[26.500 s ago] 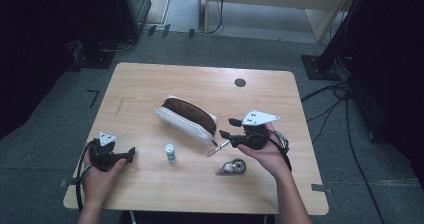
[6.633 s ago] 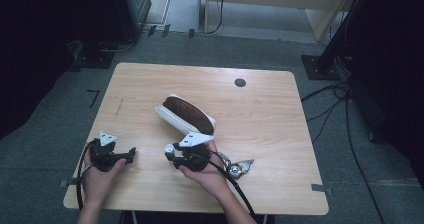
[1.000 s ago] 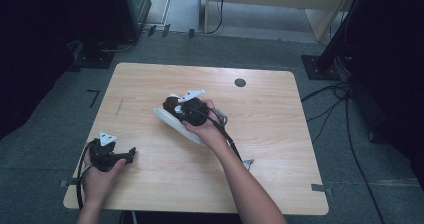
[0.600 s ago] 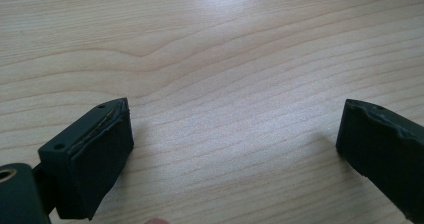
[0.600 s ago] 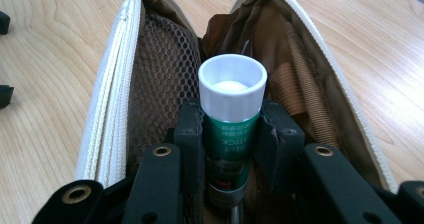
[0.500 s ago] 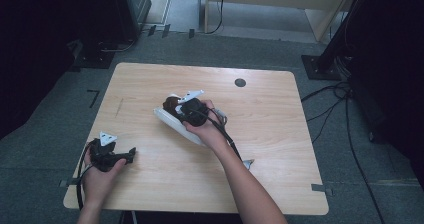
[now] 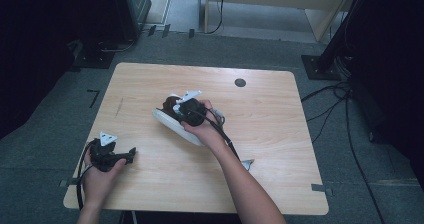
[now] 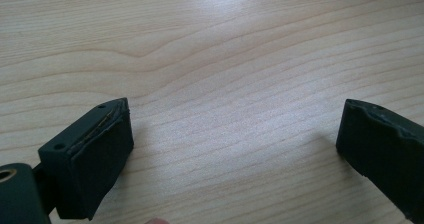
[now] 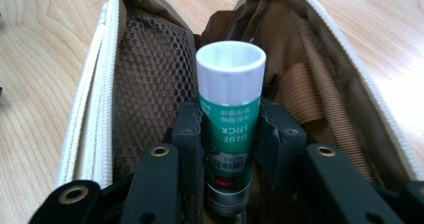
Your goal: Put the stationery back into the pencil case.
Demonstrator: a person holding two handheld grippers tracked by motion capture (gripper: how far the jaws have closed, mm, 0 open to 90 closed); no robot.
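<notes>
Glue stick going into the pencil case

Right gripper (image 9: 230,139) clamps the glue stick (image 9: 230,109) inside the open pencil case (image 9: 100,84), unreleased; left gripper (image 8: 230,149) gapes empty near the table's (image 7: 280,134) left front corner.

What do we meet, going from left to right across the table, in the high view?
Left gripper in the person's hand → open pencil case with the right gripper over it → small grey thing beside the forearm, too small to identify.

A green-and-white glue stick (image 9: 230,119), white end up, sits inside the open cream pencil case (image 7: 167,119) mid-table (image 7: 280,134).
</notes>
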